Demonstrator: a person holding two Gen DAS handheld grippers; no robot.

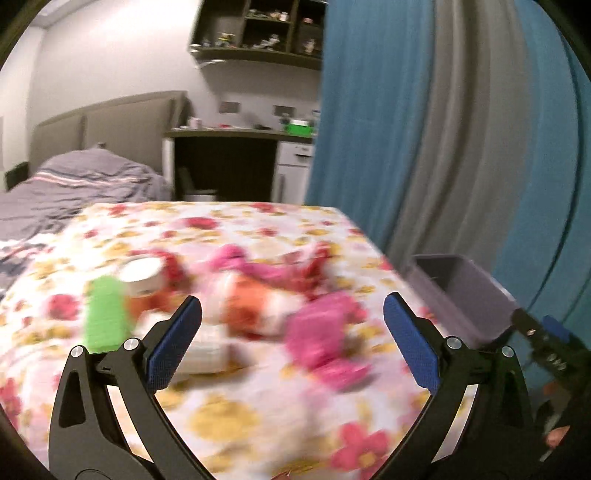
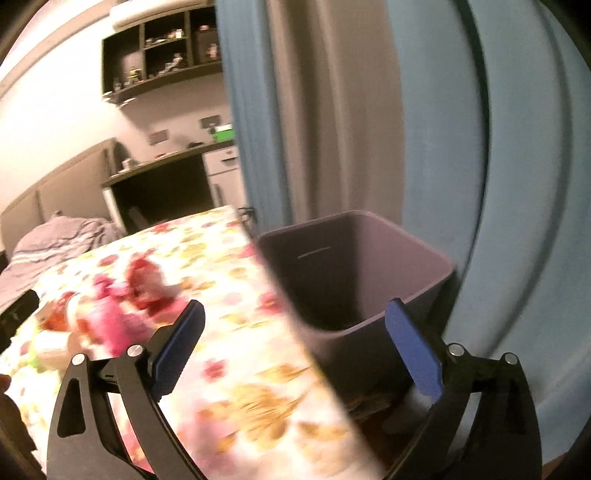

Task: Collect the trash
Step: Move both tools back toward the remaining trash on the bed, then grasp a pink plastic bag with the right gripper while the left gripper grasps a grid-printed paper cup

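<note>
Above the floral cloth (image 1: 258, 424), both grippers' jaws gape empty beside a square purple plastic bin (image 2: 369, 258).

Flowered tablecloth (image 1: 229, 417) covers the table. Behind it, a bed with grey striped bedding (image 1: 74, 181) against a padded headboard (image 1: 122, 125). Dark desk (image 1: 225, 134) along the far wall, a green box (image 1: 300, 127) on it. Wall shelves (image 1: 258, 29) above. Blue curtain (image 1: 369, 110) at right.
</note>
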